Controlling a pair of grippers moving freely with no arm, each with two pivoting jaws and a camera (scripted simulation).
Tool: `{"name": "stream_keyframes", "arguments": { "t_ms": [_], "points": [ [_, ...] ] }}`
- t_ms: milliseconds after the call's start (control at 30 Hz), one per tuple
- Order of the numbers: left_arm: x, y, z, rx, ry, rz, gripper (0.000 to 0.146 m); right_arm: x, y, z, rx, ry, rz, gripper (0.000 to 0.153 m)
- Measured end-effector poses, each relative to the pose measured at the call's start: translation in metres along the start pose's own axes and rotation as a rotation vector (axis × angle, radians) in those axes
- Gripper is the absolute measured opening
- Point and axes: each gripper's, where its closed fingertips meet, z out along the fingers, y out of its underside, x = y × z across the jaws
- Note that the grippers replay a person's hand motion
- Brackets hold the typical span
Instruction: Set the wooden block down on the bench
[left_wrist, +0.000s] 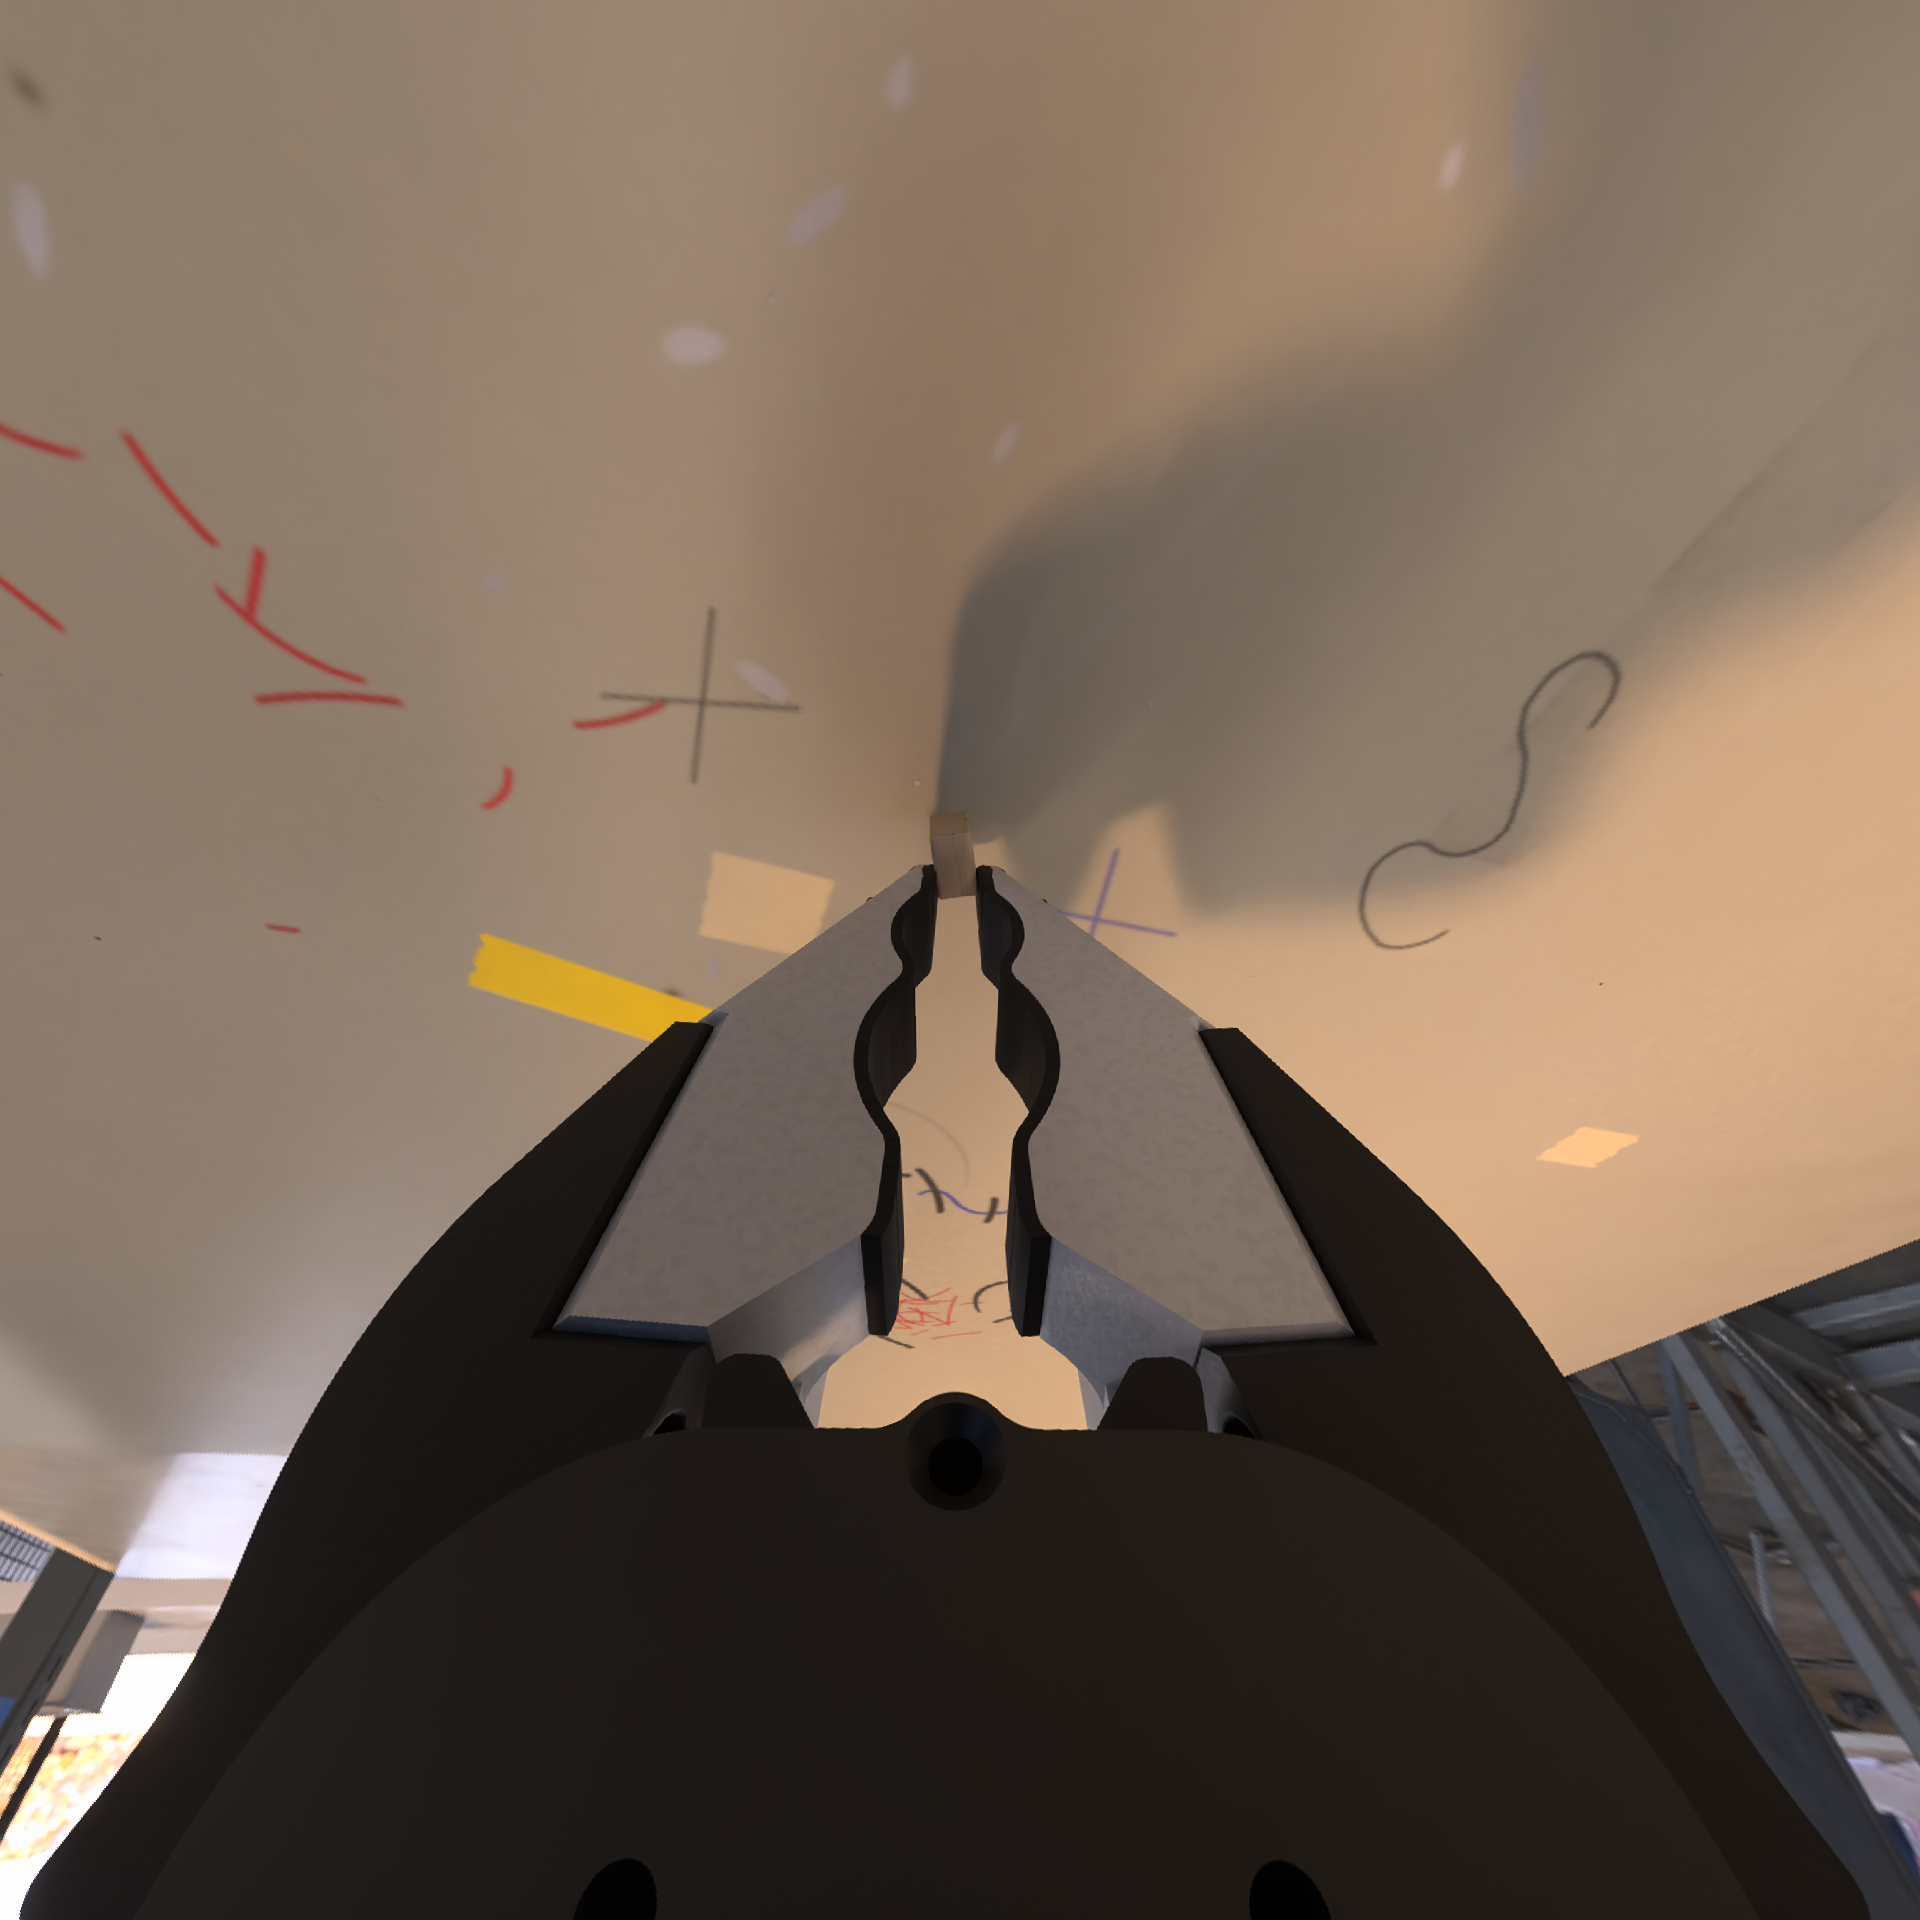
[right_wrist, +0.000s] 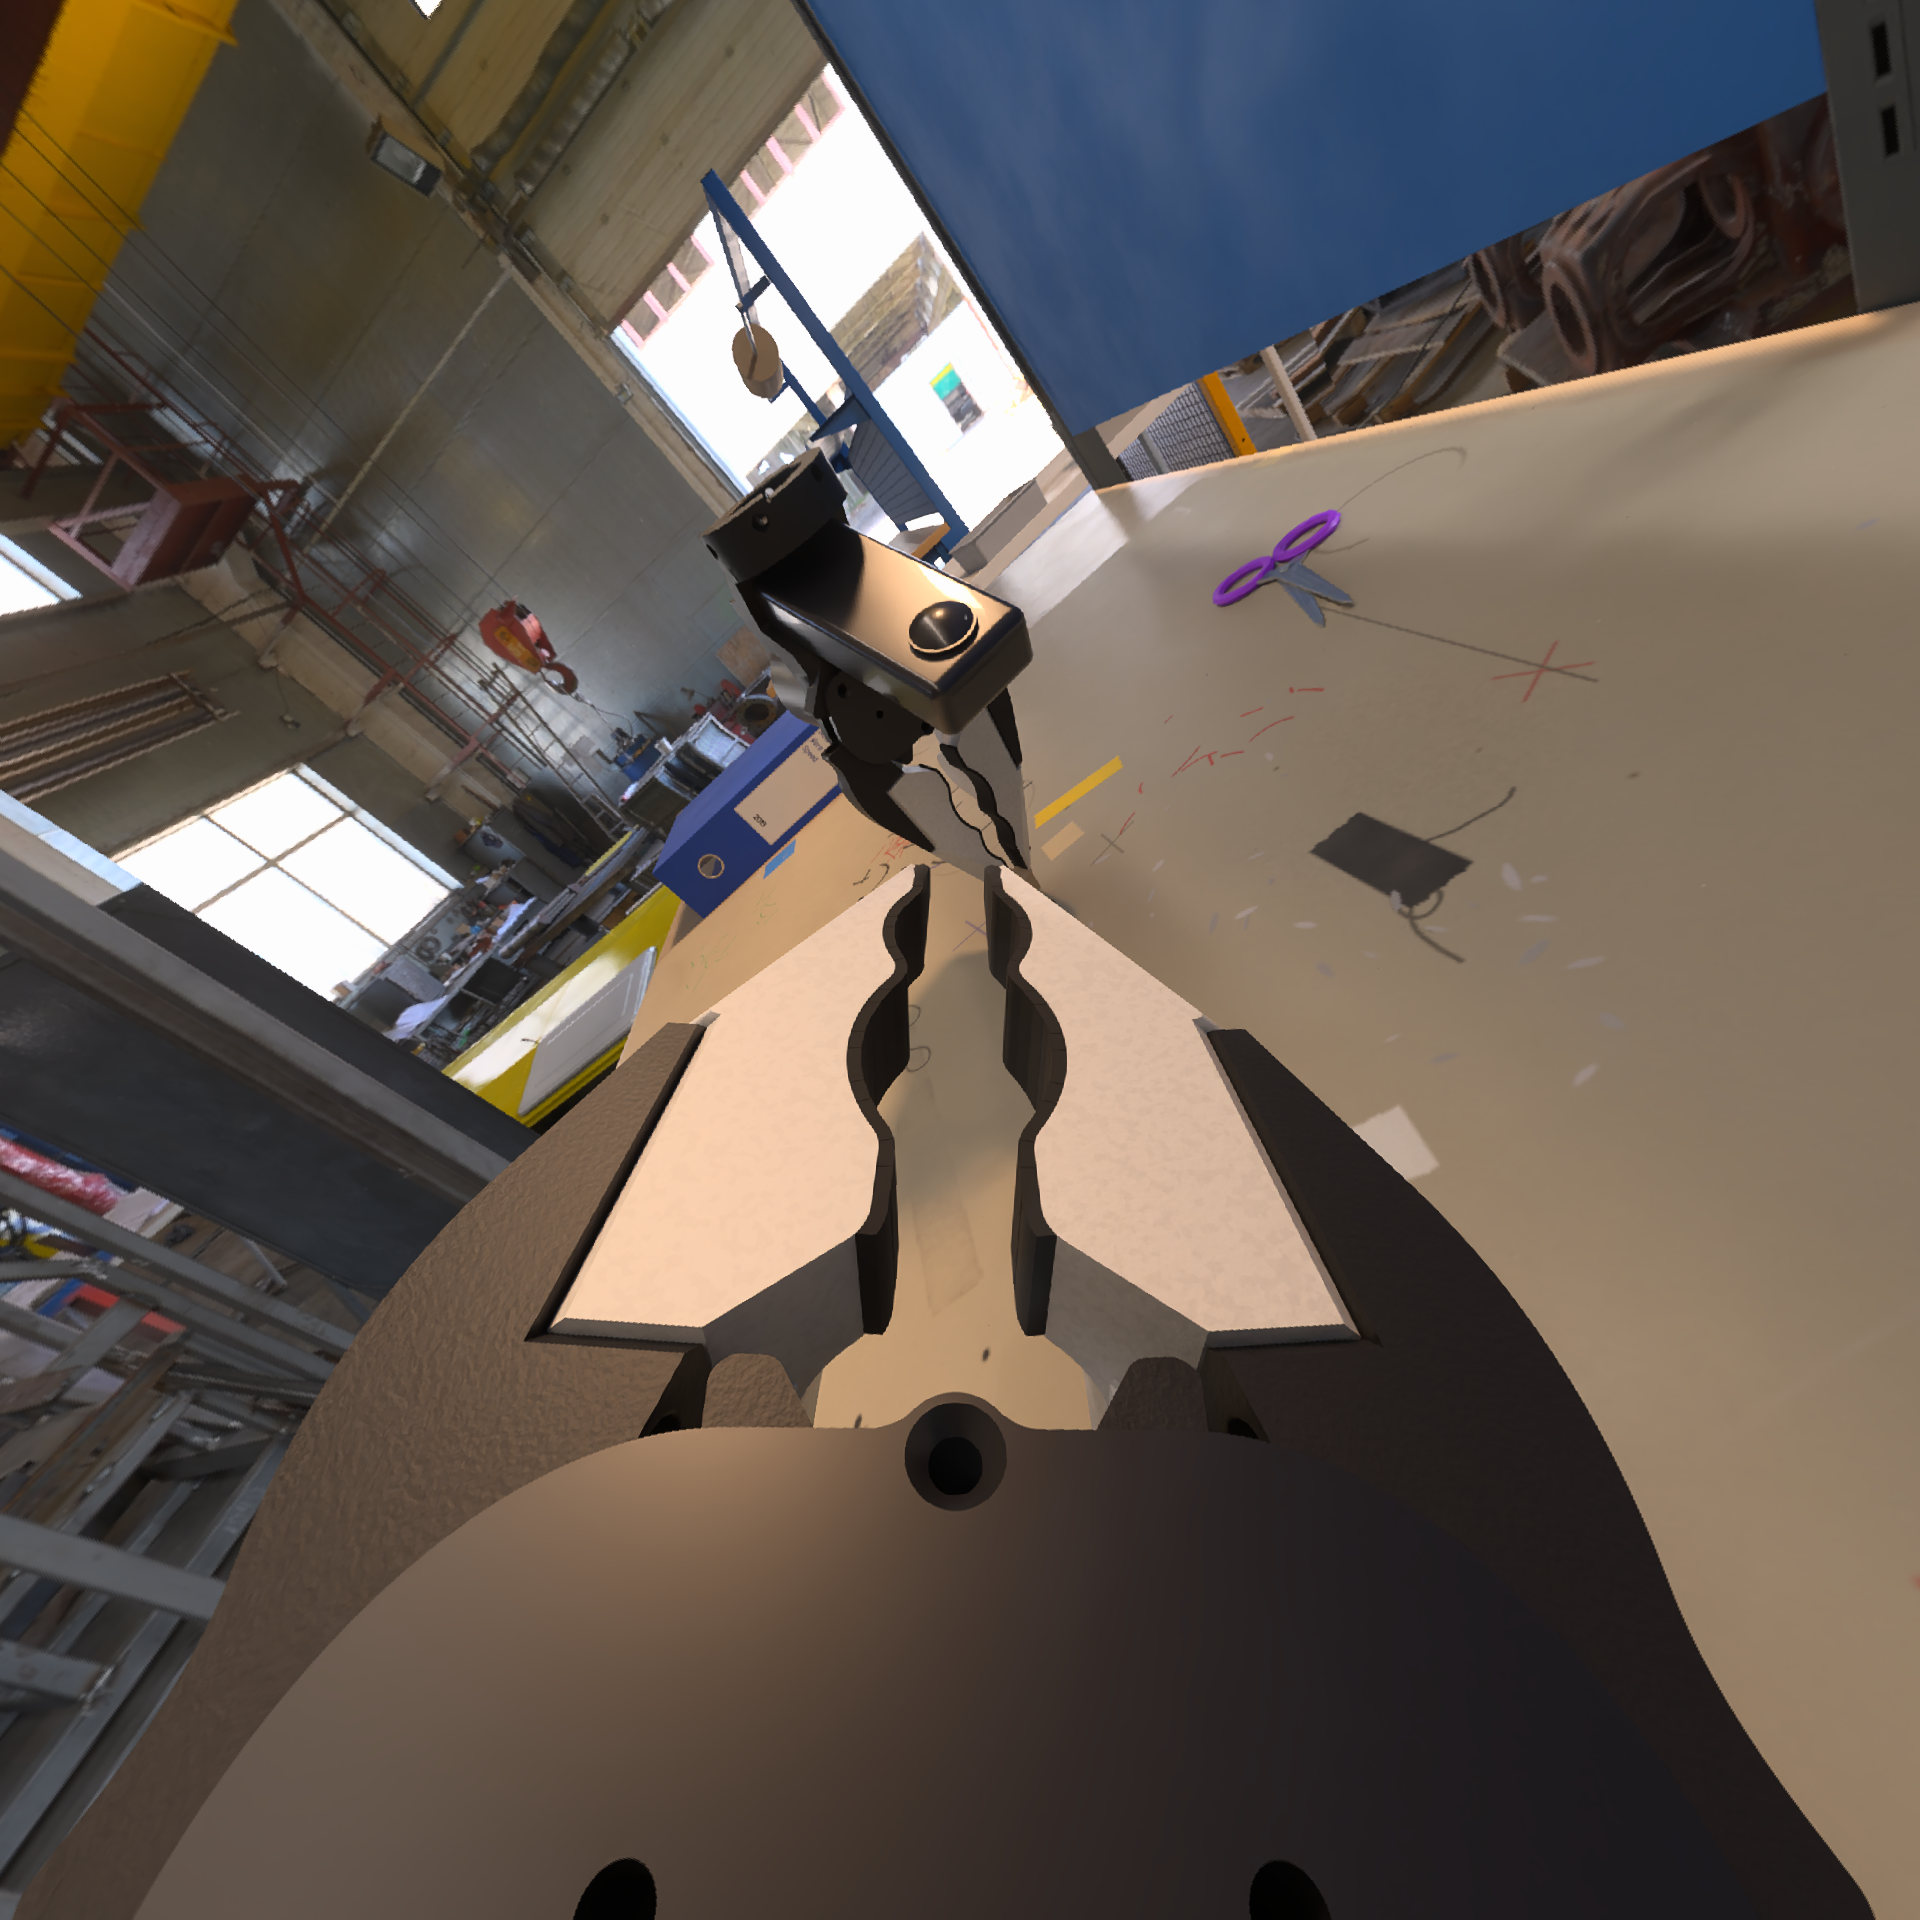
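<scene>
The left gripper (left_wrist: 954, 881) pinches the small wooden block (left_wrist: 950, 852) at its fingertips, just over the marked bench (left_wrist: 1351, 1039) beside yellow tape (left_wrist: 582, 985). The right gripper (right_wrist: 954, 883) hangs nearby, jaws parted and holding nothing. Farther off lie purple scissors (right_wrist: 1280, 566), a black patch (right_wrist: 1390, 850) and a blue binder (right_wrist: 743, 821).

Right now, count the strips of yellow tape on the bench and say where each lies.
1. The yellow tape strip lies flat on the bench, just left of the left hand-held gripper, beside a pale paper patch. Others may hide beneath the grippers.
</scene>
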Motion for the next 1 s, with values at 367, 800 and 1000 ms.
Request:
{"name": "stream_keyframes", "arguments": {
  "t_ms": [367, 800, 1000],
  "points": [
    [0.005, -0.003, 0.001, 0.041, 0.031, 0.024, 0.007, -0.001, 0.007, 0.004, -0.037, -0.003, -0.009, 0.01],
    [0.003, -0.002, 0.002, 0.032, 0.027, 0.084, 0.007, 0.003, 0.02, 0.013, -0.095, 0.001, -0.011, 0.01],
    [0.002, -0.002, 0.002, -0.003, 0.024, 0.108, 0.007, 0.003, 0.021, 0.013, -0.103, 0.008, -0.019, 0.01]
  ]
}}
